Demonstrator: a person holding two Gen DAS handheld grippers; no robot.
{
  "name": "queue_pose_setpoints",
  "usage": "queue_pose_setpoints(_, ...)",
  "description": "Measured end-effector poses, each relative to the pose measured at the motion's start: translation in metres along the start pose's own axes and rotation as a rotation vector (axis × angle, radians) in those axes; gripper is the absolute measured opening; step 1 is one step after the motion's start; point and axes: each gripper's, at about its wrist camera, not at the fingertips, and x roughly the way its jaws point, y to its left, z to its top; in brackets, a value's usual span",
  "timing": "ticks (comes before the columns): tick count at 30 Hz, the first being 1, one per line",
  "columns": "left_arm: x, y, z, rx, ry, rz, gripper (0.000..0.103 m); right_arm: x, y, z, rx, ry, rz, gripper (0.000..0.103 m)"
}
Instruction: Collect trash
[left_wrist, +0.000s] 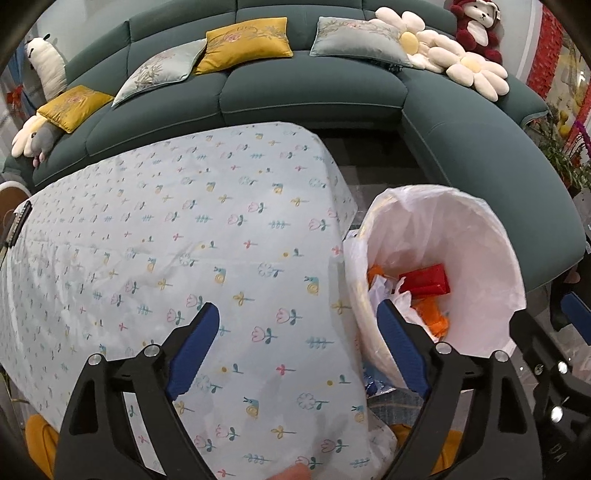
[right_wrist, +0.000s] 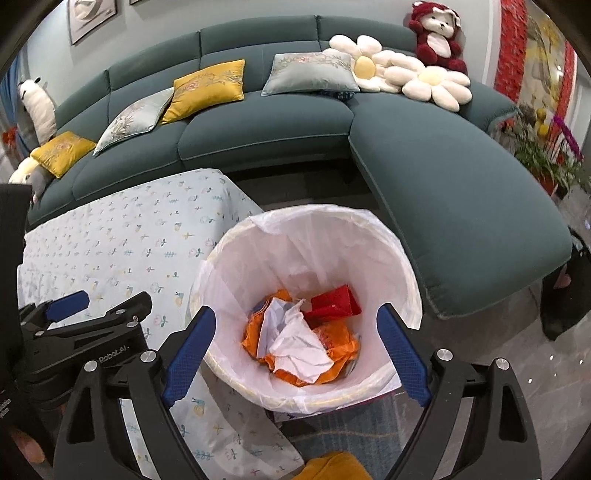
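A living room: a dark teal sectional sofa (right_wrist: 266, 136) curves across the background, strewn with yellow and pale grey cushions, two white daisy-shaped pillows (right_wrist: 402, 74) and a red and white plush bear (right_wrist: 437, 37) in its far corner. In front of it stands a table under a pale blue tablecloth (left_wrist: 166, 236) printed with small flowers and snails.

The trash bin (right_wrist: 402, 266) stands upright on the floor just beside the table's right edge, its round mouth facing up, so the right wrist camera looks almost straight down its vertical axis. A white plastic liner (right_wrist: 295, 240) is folded over the rim, loose and wrinkled. At the bottom lie crumpled white paper (right_wrist: 295, 336), orange wrapper scraps (right_wrist: 258, 332) beneath and around it, and a flat red packet (right_wrist: 336, 301) on the far side of the paper.

The right gripper (right_wrist: 295, 347) hangs directly over the bin with its blue-padded fingers (right_wrist: 188, 354) spread wide and nothing between them; the trash shows in the gap beyond the tips. The left gripper (left_wrist: 291, 350) is likewise wide open and empty, over the near right part of the tablecloth, with its right finger (left_wrist: 402, 350) crossing in front of the bin's rim. In the right wrist view the left gripper lies off to the left, over the cloth.
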Motion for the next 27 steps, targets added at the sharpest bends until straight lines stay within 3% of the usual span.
queue_pose_setpoints(7, 0.008, -0.003, -0.011, 0.029, -0.001, 0.018, 0.084, 0.006, -0.005, -0.010, 0.015, -0.001, -0.004, 0.088)
queue_pose_setpoints(8, 0.008, -0.004, -0.012, 0.031, 0.000, 0.018, 0.084, 0.008, -0.005, -0.011, 0.008, 0.004, -0.009, 0.098)
queue_pose_setpoints(27, 0.015, -0.003, -0.026, 0.014, 0.018, 0.015, 0.084, 0.015, -0.003, -0.020, -0.021, 0.011, -0.029, 0.096)
